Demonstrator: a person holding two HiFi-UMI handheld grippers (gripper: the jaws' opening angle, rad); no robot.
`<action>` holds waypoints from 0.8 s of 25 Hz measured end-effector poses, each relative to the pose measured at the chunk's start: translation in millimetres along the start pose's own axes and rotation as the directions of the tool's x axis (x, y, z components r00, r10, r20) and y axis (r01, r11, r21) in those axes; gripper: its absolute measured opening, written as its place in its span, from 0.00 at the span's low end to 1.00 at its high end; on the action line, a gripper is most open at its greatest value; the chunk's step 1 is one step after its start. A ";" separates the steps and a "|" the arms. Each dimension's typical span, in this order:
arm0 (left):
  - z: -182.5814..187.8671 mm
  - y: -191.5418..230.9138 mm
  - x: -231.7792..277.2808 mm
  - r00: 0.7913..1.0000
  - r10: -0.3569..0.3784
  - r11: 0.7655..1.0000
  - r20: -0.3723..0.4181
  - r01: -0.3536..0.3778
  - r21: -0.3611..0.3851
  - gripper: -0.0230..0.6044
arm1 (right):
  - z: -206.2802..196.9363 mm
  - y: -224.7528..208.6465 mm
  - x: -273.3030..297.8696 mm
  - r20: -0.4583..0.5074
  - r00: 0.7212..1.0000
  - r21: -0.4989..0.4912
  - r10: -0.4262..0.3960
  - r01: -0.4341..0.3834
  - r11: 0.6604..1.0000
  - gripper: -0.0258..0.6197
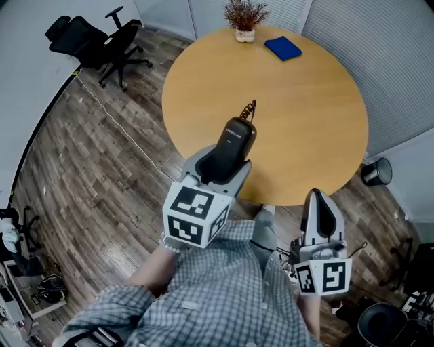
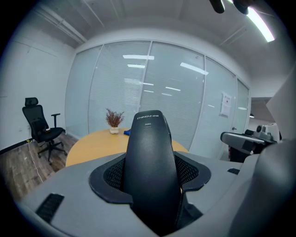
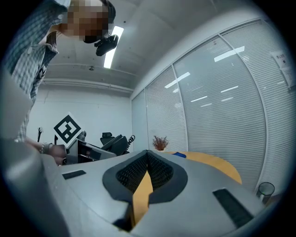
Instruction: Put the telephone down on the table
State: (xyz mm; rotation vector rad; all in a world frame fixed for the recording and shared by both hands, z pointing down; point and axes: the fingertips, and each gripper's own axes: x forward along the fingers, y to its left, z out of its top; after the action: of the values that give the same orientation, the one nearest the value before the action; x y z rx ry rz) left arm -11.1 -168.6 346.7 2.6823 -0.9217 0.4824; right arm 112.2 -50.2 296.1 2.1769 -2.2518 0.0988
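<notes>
The black telephone handset (image 1: 230, 144) is clamped between the jaws of my left gripper (image 1: 225, 165) and hangs over the near edge of the round wooden table (image 1: 298, 115). Its coiled cord (image 1: 249, 108) curls off the far end. In the left gripper view the handset (image 2: 150, 157) stands up between the black pads (image 2: 113, 176) and fills the middle, with the table (image 2: 92, 143) beyond it. My right gripper (image 1: 319, 203) is off the table's front edge at the lower right. Its jaws meet at the tips with nothing in them (image 3: 148, 159).
A potted dry plant (image 1: 245, 17) and a flat blue object (image 1: 283, 47) sit at the table's far side. Black office chairs (image 1: 102, 41) stand at the left on the wooden floor. A dark bin (image 1: 376, 171) is by the wall at the right.
</notes>
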 end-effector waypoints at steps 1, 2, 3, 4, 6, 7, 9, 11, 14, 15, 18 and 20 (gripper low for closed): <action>1.9 0.1 9.7 1.000 0.005 1.000 -0.003 -0.005 -0.004 0.48 | -1.2 -6.9 5.5 -0.003 1.000 0.003 0.008 -0.008 1.000 0.05; 3.8 0.4 19.7 1.000 0.009 1.000 -0.007 -0.009 -0.008 0.48 | -2.7 -14.0 11.0 -0.007 1.000 0.005 0.015 -0.015 1.000 0.05; 5.6 0.9 29.5 1.000 0.013 1.000 -0.011 -0.013 -0.012 0.48 | -4.1 -20.9 16.3 -0.012 1.000 0.007 0.022 -0.022 1.000 0.05; 7.6 1.6 38.9 1.000 0.016 1.000 -0.016 -0.017 -0.016 0.48 | -5.0 -27.3 21.4 -0.019 0.999 0.008 0.029 -0.029 1.000 0.05; 11.3 3.6 56.5 0.999 0.026 0.999 -0.028 -0.027 -0.020 0.48 | -4.4 -39.3 30.2 -0.030 0.999 0.006 0.043 -0.043 0.999 0.05; 12.7 4.6 65.3 0.999 0.034 0.999 -0.035 -0.034 -0.019 0.48 | -3.3 -45.4 34.0 -0.033 0.998 0.005 0.051 -0.051 0.999 0.05; 14.6 6.1 84.9 0.997 0.050 0.999 -0.051 -0.051 -0.016 0.48 | -2.1 -59.4 41.1 -0.037 0.997 0.003 0.066 -0.066 0.998 0.05; 16.3 6.2 106.2 0.996 0.064 0.998 -0.065 -0.065 -0.014 0.48 | -2.5 -75.4 48.2 -0.043 0.996 0.000 0.076 -0.076 0.997 0.05; 18.6 7.1 137.0 0.993 0.079 0.996 -0.084 -0.081 -0.021 0.48 | -3.4 -97.1 57.4 -0.055 0.995 0.004 0.086 -0.086 0.996 0.05; 18.5 8.6 147.1 0.992 0.084 0.996 -0.092 -0.087 -0.029 0.48 | -4.1 -103.2 60.3 -0.059 0.994 0.007 0.091 -0.091 0.996 0.05; 15.3 13.7 178.7 0.988 0.097 0.993 -0.123 -0.104 -0.049 0.48 | -9.6 -122.6 67.5 -0.078 0.992 0.014 0.103 -0.103 0.995 0.05; 12.7 16.3 201.4 0.983 0.110 0.992 -0.148 -0.117 -0.040 0.48 | -15.9 -138.0 71.7 -0.098 0.990 0.024 0.102 -0.101 0.995 0.05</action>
State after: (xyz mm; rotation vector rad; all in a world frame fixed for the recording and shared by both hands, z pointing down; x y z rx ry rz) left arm 131.2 -295.0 416.2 2.5222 -1.0333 0.6620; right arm 247.0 -125.4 321.0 2.0170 -2.3152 0.2239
